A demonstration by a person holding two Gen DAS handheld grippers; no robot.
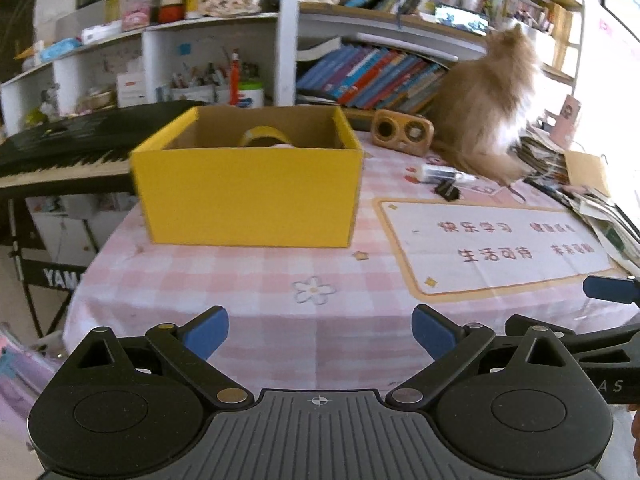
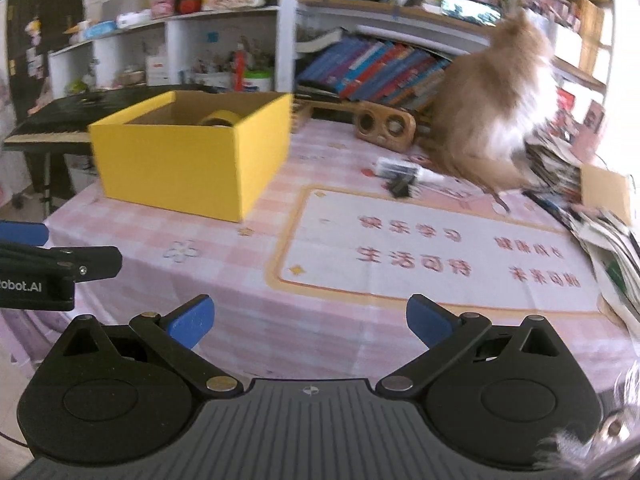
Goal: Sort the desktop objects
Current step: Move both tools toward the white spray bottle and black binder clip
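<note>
A yellow cardboard box (image 1: 248, 196) (image 2: 188, 168) stands on the pink checked tablecloth with a roll of yellow tape (image 1: 264, 136) (image 2: 218, 119) inside it. Beyond the white mat lie a black binder clip (image 1: 447, 191) (image 2: 400, 187) and a white tube-like item (image 1: 440, 172) (image 2: 396, 168). My left gripper (image 1: 320, 330) hovers open and empty over the near table edge, in front of the box. To its right, my right gripper (image 2: 310, 320) is likewise open, holding nothing, facing the mat.
A fluffy orange cat (image 1: 484, 108) (image 2: 492, 108) sits at the table's back right beside a wooden speaker (image 1: 402, 131) (image 2: 386, 124). Stacked papers (image 1: 600, 208) (image 2: 600, 232) crowd the right edge. A keyboard piano (image 1: 60, 148) stands left; bookshelves (image 1: 372, 72) rise behind.
</note>
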